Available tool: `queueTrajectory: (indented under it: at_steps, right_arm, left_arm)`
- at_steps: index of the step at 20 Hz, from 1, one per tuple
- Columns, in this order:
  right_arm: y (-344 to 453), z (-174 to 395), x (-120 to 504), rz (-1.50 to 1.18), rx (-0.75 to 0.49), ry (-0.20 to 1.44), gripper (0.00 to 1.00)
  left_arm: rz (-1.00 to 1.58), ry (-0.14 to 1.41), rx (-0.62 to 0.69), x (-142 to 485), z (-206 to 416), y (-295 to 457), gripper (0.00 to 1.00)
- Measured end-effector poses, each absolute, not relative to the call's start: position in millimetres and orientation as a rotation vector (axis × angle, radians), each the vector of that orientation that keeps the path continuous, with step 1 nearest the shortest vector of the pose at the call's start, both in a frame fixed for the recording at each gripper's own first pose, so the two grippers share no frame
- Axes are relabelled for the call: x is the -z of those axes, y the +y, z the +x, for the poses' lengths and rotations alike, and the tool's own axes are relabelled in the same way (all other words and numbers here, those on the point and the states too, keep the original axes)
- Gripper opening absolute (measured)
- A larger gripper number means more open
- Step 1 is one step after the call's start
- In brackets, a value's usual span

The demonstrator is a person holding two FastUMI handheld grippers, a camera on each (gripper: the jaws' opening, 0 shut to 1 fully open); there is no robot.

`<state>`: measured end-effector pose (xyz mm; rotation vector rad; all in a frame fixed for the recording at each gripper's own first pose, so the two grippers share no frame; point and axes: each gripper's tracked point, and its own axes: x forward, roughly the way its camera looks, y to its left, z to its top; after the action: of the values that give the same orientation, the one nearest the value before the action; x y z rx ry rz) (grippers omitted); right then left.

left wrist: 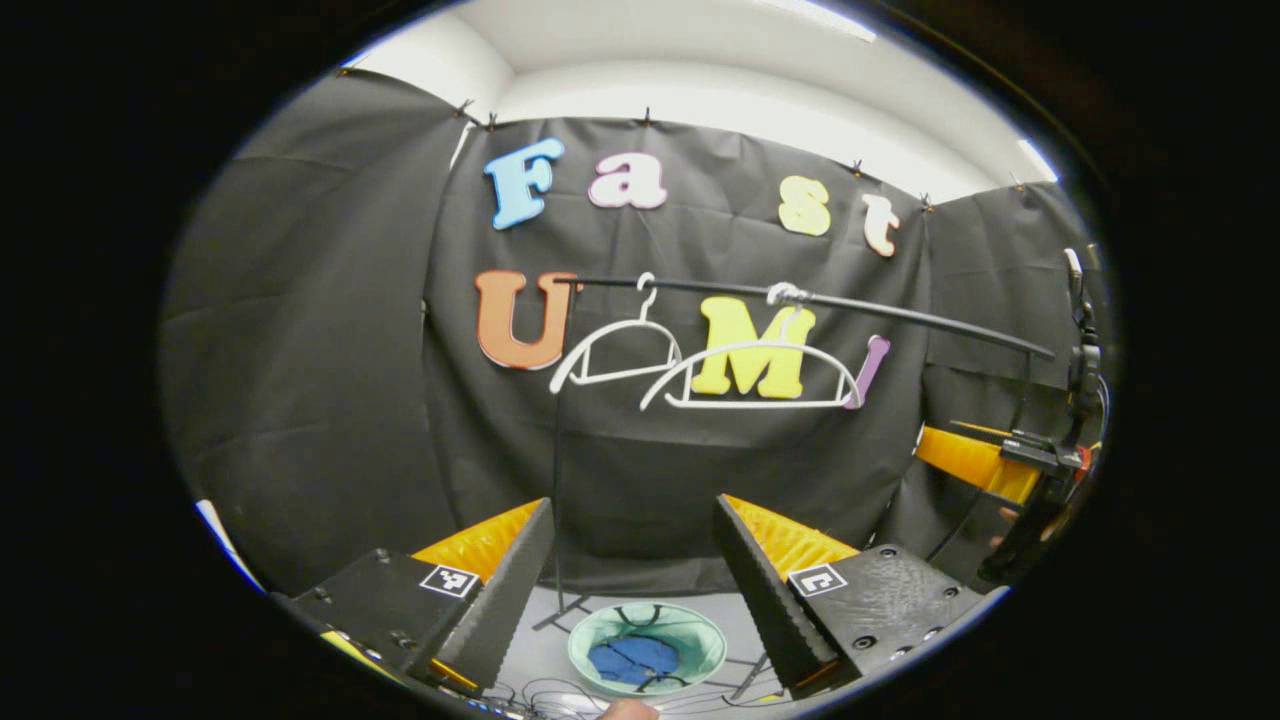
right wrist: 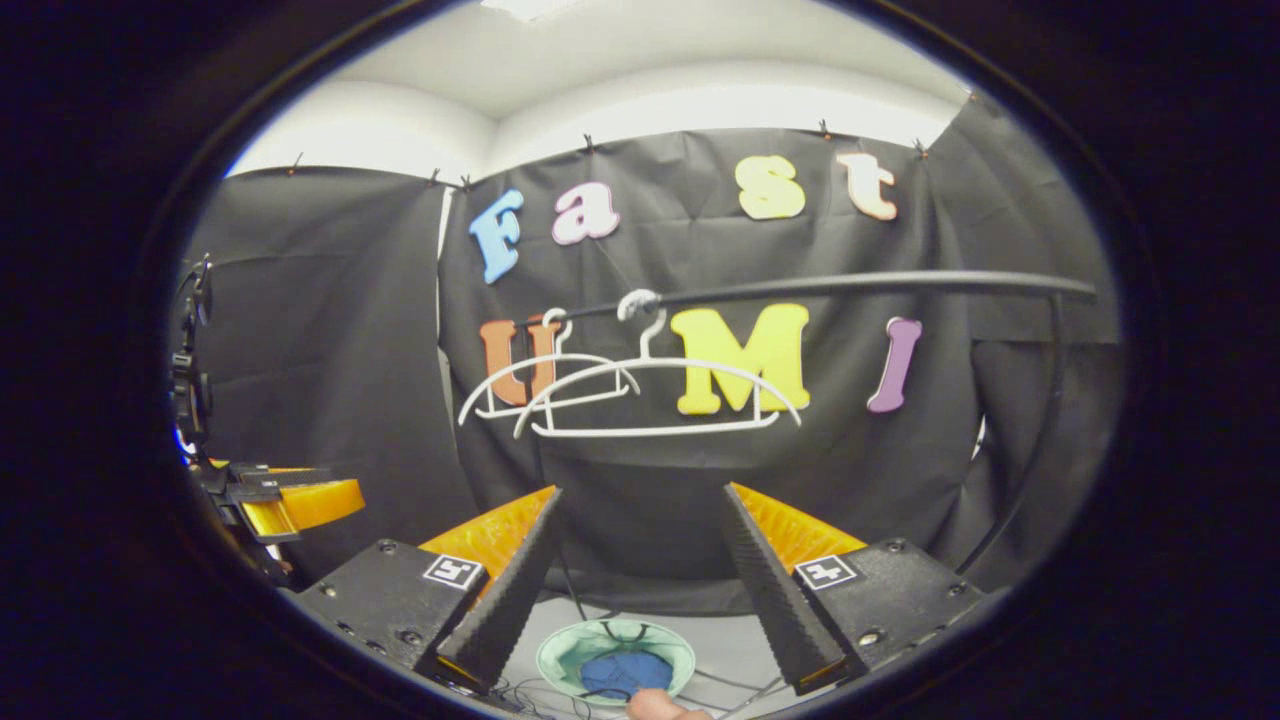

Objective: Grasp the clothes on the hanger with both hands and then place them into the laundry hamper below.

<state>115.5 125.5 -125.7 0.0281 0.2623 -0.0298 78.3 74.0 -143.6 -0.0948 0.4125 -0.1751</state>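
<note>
Blue clothes (left wrist: 634, 661) in laundry hamper (left wrist: 700, 632); hangers (left wrist: 752, 376) bare; no legible writing.

Open air seen ahead of both tools, up to black rail (left wrist: 820, 300) crossing at mid height. Two bare white hangers (left wrist: 750, 375) hung from rail, obstructing passage just beneath it. Clear drop left below hangers to laundry hamper (left wrist: 647, 648) on floor. Rack upright (left wrist: 556, 470) standing left of hamper.
</note>
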Motion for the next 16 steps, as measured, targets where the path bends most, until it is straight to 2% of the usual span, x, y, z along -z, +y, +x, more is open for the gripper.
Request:
queueTrajectory:
  at_steps: [4,8,16]
  right_arm:
    - [128,78,82,0.025,-0.01,0.174,0.99]
    - [111,16,47,0.022,-0.011,0.111,1.0]
    - [72,-98,-7,-0.001,0.022,0.001,0.99]
  left_arm:
    - [-0.059,0.267,0.166,84,31,63,1.0]
    - [-0.042,0.147,0.185,36,-24,34,1.0]
    - [-0.064,0.035,0.159,-23,-110,5,1.0]
